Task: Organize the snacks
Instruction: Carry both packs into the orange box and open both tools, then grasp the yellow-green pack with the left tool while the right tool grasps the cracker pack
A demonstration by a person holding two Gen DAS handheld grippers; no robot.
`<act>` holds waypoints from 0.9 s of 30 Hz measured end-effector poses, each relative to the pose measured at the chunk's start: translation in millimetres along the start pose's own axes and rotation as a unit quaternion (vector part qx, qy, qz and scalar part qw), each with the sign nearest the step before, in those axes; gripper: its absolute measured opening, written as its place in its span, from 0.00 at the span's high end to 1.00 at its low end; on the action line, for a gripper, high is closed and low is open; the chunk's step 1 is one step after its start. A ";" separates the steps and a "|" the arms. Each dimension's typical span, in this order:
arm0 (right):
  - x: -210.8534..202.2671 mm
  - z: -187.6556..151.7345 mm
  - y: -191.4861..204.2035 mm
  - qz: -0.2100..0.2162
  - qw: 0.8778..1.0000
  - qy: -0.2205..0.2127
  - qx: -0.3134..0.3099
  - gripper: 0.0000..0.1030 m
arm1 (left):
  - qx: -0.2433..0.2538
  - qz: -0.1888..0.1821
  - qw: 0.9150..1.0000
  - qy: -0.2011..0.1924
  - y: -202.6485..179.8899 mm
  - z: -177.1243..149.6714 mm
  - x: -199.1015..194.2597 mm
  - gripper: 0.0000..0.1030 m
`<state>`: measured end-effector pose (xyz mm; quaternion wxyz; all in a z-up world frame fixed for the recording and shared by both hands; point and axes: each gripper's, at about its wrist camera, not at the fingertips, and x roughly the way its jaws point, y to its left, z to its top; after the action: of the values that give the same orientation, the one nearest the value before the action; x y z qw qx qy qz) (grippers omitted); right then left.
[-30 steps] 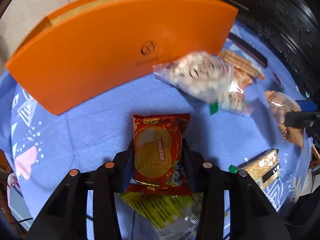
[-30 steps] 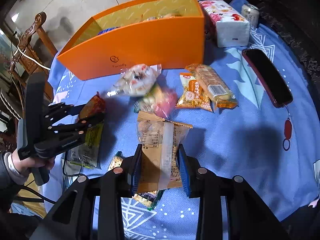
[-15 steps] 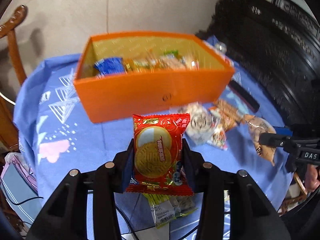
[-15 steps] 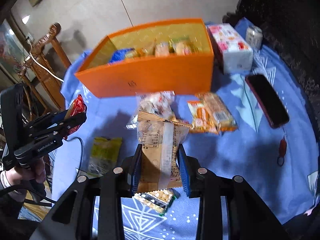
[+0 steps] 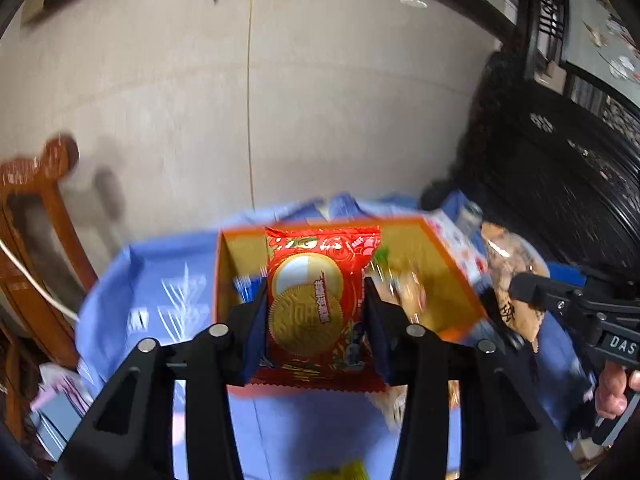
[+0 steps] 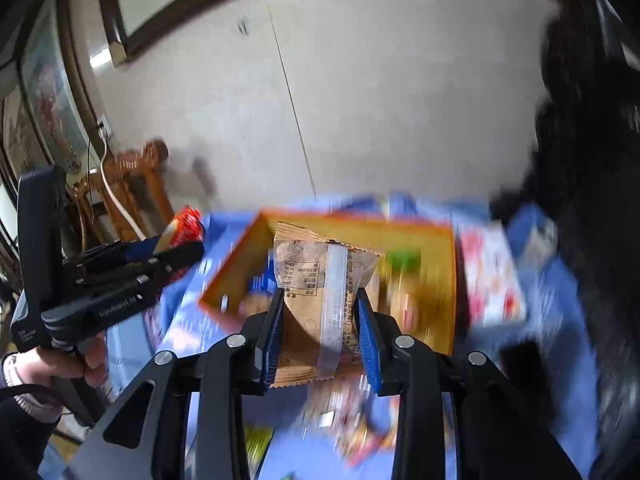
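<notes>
I have the left gripper (image 5: 316,300) raised over the orange box (image 5: 452,268), which sits at twelve o'clock from the fingers in the left wrist view; its jaws have just been opening, and the red snack packet (image 5: 320,304) stands upright between them, though I cannot tell whether the pads press on it or only flank it. The right gripper (image 6: 318,316) is pinching a brown snack packet (image 6: 316,300), upright, seam facing the camera; the open box (image 6: 352,232) lies just beyond it at twelve o'clock, with blurred snacks inside. In the right wrist view my left gripper (image 6: 188,240) shows at nine o'clock with the red packet (image 6: 186,224) at its tip, held by a hand (image 6: 76,364) at eight o'clock. A white and pink pack (image 6: 492,276) lies on the blue cloth (image 6: 556,300) at three o'clock of the box; a wooden chair (image 6: 128,184) stands at ten o'clock; more snacks (image 6: 356,432) lie blurred on the cloth below the fingers.
</notes>
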<state>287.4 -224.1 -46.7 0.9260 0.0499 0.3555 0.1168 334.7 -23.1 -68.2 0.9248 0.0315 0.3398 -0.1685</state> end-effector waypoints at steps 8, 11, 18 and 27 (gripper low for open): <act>-11.2 51.3 -12.8 -0.008 0.998 -0.066 0.011 0.17 | -0.027 0.052 0.997 -0.040 3.9 33.2 -16.6 0.04; -12.1 33.9 -14.4 0.014 0.999 -0.044 0.010 0.17 | -0.036 0.060 0.997 -0.022 12.2 14.6 -16.4 0.04; 0.7 -53.4 0.9 0.014 0.997 0.055 -0.050 0.17 | -0.080 0.060 0.994 0.035 30.1 -58.6 -15.5 0.04; 15.2 -186.1 32.5 0.078 0.964 0.198 -0.163 0.17 | -0.099 0.073 0.986 0.109 33.6 -143.9 -22.7 0.04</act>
<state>167.7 -187.1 -189.0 0.8210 -0.0983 0.5027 0.2522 240.9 40.0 -166.0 0.8904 -0.0174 0.4507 -0.0613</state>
